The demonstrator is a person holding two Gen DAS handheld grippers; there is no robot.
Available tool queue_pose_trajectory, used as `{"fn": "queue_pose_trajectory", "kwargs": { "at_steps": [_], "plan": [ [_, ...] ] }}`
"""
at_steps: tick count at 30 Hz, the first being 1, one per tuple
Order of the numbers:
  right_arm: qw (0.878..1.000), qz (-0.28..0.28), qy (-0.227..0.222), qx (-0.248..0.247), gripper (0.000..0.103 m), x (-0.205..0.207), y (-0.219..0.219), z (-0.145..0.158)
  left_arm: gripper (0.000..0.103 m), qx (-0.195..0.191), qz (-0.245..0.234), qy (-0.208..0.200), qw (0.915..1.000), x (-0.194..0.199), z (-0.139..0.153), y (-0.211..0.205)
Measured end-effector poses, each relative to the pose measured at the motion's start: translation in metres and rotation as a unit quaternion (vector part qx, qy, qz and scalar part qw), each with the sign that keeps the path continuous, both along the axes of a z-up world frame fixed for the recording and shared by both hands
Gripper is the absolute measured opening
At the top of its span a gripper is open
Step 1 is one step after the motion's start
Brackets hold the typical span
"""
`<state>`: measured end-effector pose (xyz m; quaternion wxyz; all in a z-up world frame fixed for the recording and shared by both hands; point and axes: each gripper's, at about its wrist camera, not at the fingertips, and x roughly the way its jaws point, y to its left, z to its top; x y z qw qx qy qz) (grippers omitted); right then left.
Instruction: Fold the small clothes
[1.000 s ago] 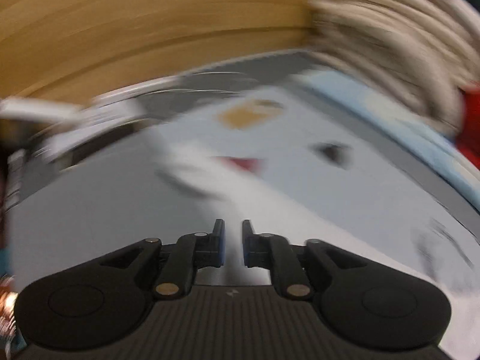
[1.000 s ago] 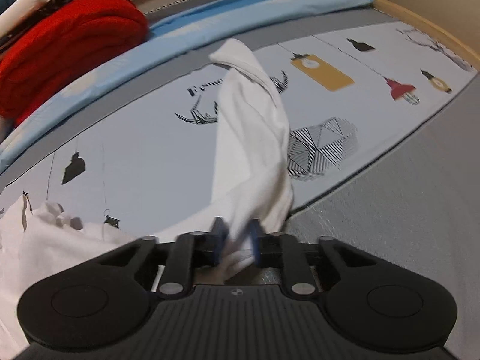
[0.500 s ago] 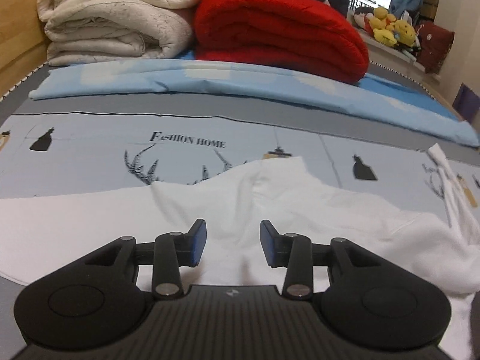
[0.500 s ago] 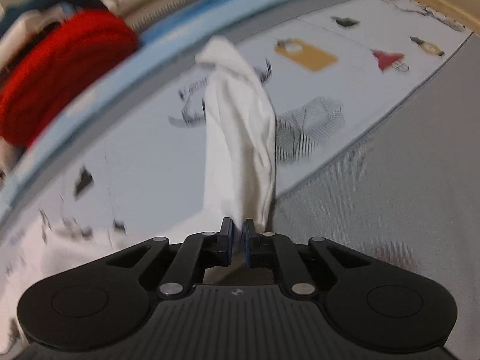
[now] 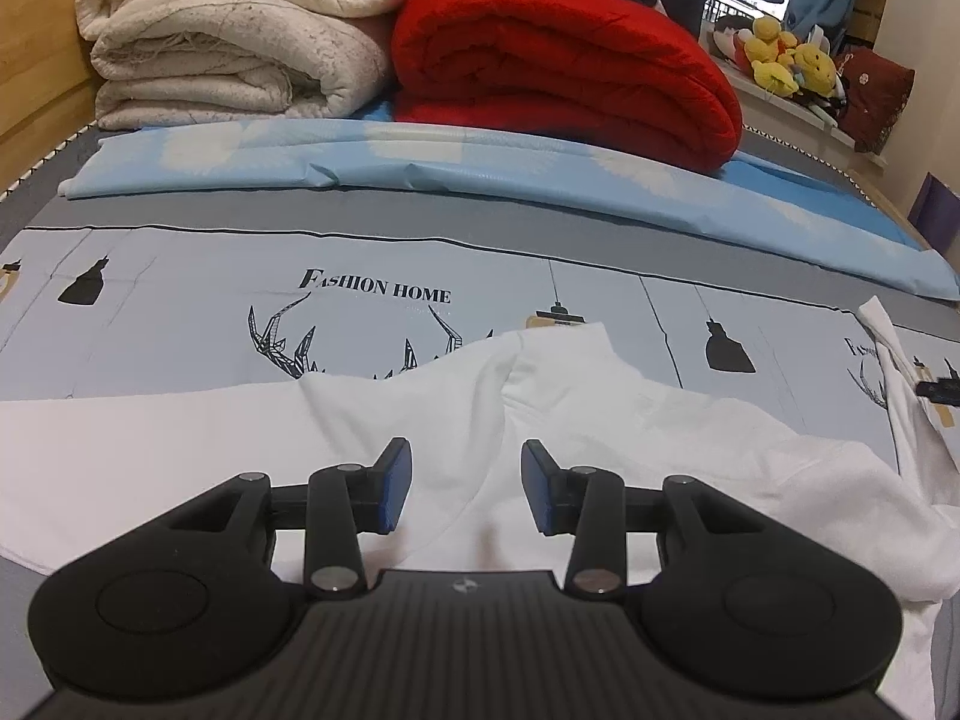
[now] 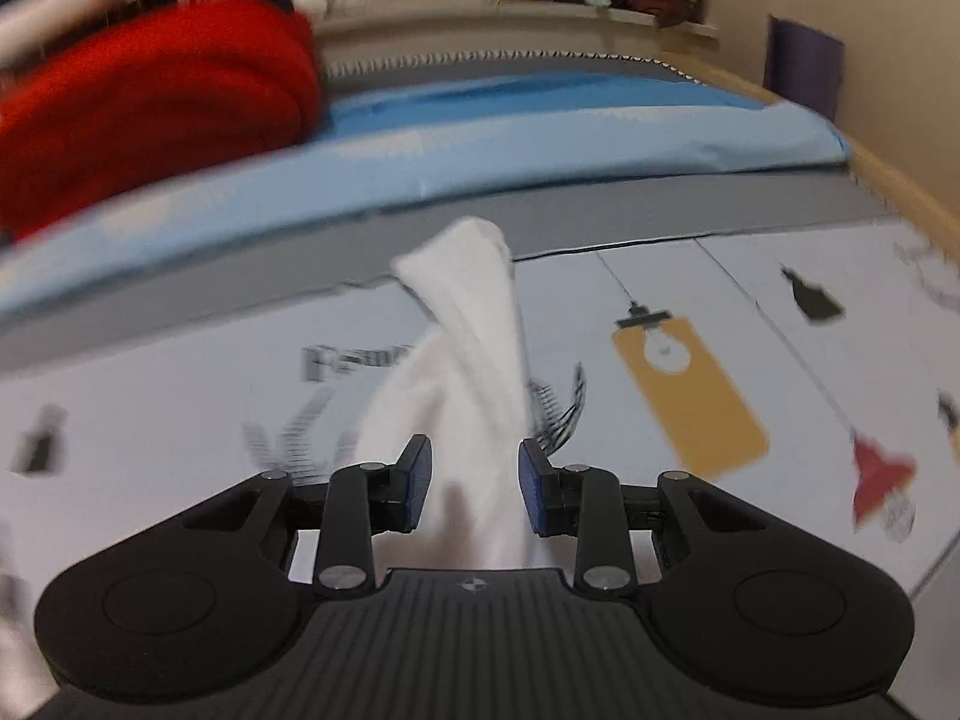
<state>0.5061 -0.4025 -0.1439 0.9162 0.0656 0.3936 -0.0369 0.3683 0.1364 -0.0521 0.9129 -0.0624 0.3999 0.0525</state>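
Note:
A white garment (image 5: 660, 438) lies crumpled on the printed grey bedsheet (image 5: 180, 324). In the left wrist view its body spreads from the left edge to the lower right. My left gripper (image 5: 467, 480) hovers just above the garment's middle fold, open, its blue pads clear of the cloth. In the right wrist view a twisted white sleeve (image 6: 468, 348) runs away from me across the bedsheet (image 6: 750, 276). My right gripper (image 6: 475, 480) straddles the sleeve's near end. Its jaws are opening, with the cloth between the pads and a gap at each side.
At the head of the bed sit a rolled red blanket (image 5: 570, 60) and a folded cream blanket (image 5: 228, 36) on a light blue folded sheet (image 5: 420, 162). Yellow plush toys (image 5: 792, 60) line a ledge at the back right. A wooden bed frame (image 5: 30, 30) stands at the left.
The left view swung from a blur to a steady look over the garment, and its jaws spread. The right gripper moved along the sleeve and its jaws, which had been shut on it, parted.

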Motion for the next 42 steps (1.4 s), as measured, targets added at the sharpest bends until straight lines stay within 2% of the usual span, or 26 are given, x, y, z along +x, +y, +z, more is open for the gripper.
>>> {"fn": "queue_pose_trajectory", "kwargs": {
  "at_steps": [4, 5, 6, 7, 9, 11, 12, 14, 16, 17, 19, 21, 23, 24, 25, 26, 27, 29, 31, 32, 34, 36, 38, 40, 41, 42],
  "plan": [
    [0.999, -0.004, 0.04, 0.007, 0.032, 0.037, -0.005, -0.023, 0.045, 0.0, 0.006, 0.003, 1.0, 0.003, -0.001, 0.003],
    [0.999, -0.003, 0.046, 0.003, 0.027, 0.04, -0.004, -0.026, 0.045, -0.001, 0.009, 0.004, 1.0, 0.004, -0.001, 0.005],
    [0.999, 0.004, 0.042, 0.0, 0.015, 0.043, -0.004, -0.027, 0.045, -0.003, 0.01, 0.003, 0.9999, 0.004, -0.001, 0.005],
    [0.999, 0.012, 0.041, -0.003, 0.008, 0.047, -0.004, -0.026, 0.045, -0.004, 0.011, 0.002, 0.9999, 0.005, -0.001, 0.006],
    [1.0, 0.007, 0.03, 0.005, 0.006, 0.049, -0.014, -0.014, 0.045, -0.007, 0.01, 0.001, 0.9999, 0.005, 0.0, 0.006],
    [0.998, -0.039, -0.02, 0.036, 0.004, 0.037, -0.041, 0.012, 0.045, -0.006, 0.01, -0.002, 0.9999, 0.004, 0.002, 0.006],
    [0.994, -0.078, -0.058, 0.055, 0.004, 0.025, -0.059, 0.028, 0.045, -0.007, 0.011, -0.004, 0.9999, 0.003, 0.003, 0.006],
    [0.969, -0.19, -0.137, 0.084, 0.004, -0.015, -0.102, 0.055, 0.045, -0.011, 0.013, -0.004, 0.9998, 0.002, 0.004, 0.008],
    [0.934, -0.295, -0.177, 0.096, 0.004, -0.065, -0.143, 0.061, 0.045, -0.014, 0.014, -0.004, 0.9998, 0.001, 0.005, 0.009],
    [0.921, -0.332, -0.179, 0.094, 0.004, -0.089, -0.16, 0.054, 0.045, -0.016, 0.012, -0.003, 0.9998, 0.001, 0.005, 0.01],
    [0.916, -0.372, -0.133, 0.074, 0.004, -0.118, -0.182, 0.027, 0.045, -0.019, 0.008, -0.001, 0.9998, 0.0, 0.006, 0.009],
    [0.91, -0.398, -0.059, 0.106, 0.012, -0.141, -0.204, -0.018, 0.045, -0.023, 0.003, 0.0, 0.9997, -0.001, 0.006, 0.008],
    [0.904, -0.401, 0.003, 0.15, 0.011, -0.158, -0.222, -0.058, 0.045, -0.022, -0.001, 0.003, 0.9997, -0.004, 0.005, 0.007],
    [0.91, -0.385, -0.022, 0.148, 0.01, -0.167, -0.225, -0.06, 0.045, -0.023, -0.002, 0.005, 0.9997, -0.005, 0.004, 0.007],
    [0.919, -0.373, -0.025, 0.125, 0.011, -0.169, -0.226, -0.058, 0.045, -0.024, -0.003, 0.007, 0.9997, -0.006, 0.004, 0.007],
    [0.924, -0.37, -0.016, 0.097, 0.018, -0.17, -0.227, -0.057, 0.045, -0.026, -0.004, 0.007, 0.9996, -0.007, 0.004, 0.007],
    [0.921, -0.378, -0.013, 0.096, 0.022, -0.173, -0.232, -0.056, 0.045, -0.027, -0.005, 0.006, 0.9996, -0.007, 0.004, 0.006],
    [0.906, -0.409, -0.013, 0.109, 0.022, -0.182, -0.243, -0.051, 0.045, -0.024, -0.004, 0.005, 0.9997, -0.008, 0.005, 0.006],
    [0.89, -0.452, 0.005, 0.06, 0.025, -0.19, -0.24, -0.04, 0.045, -0.025, 0.001, 0.006, 0.9997, -0.007, 0.003, 0.007],
    [0.886, -0.461, -0.005, 0.047, 0.026, -0.191, -0.231, -0.031, 0.045, -0.027, 0.005, 0.008, 0.9996, -0.006, 0.002, 0.008],
    [0.902, -0.427, -0.042, 0.048, 0.026, -0.187, -0.205, -0.012, 0.045, -0.033, 0.012, 0.01, 0.9993, -0.003, 0.001, 0.01],
    [0.936, -0.341, -0.07, 0.063, 0.029, -0.17, -0.161, 0.005, 0.045, -0.04, 0.015, 0.012, 0.999, -0.001, 0.0, 0.011],
    [0.965, -0.222, -0.085, 0.114, 0.031, -0.147, -0.109, 0.018, 0.045, -0.044, 0.017, 0.012, 0.9988, 0.0, 0.0, 0.01],
    [0.981, -0.101, -0.07, 0.153, 0.039, -0.124, -0.057, 0.025, 0.045, -0.045, 0.017, 0.01, 0.9988, 0.001, 0.001, 0.01],
    [0.984, -0.031, -0.052, 0.171, 0.045, -0.108, -0.026, 0.027, 0.045, -0.047, 0.018, 0.009, 0.9987, 0.001, 0.001, 0.01],
    [0.982, 0.024, -0.037, 0.183, 0.048, -0.096, -0.001, 0.027, 0.045, -0.049, 0.018, 0.009, 0.9986, 0.002, 0.002, 0.01]
  ]
}}
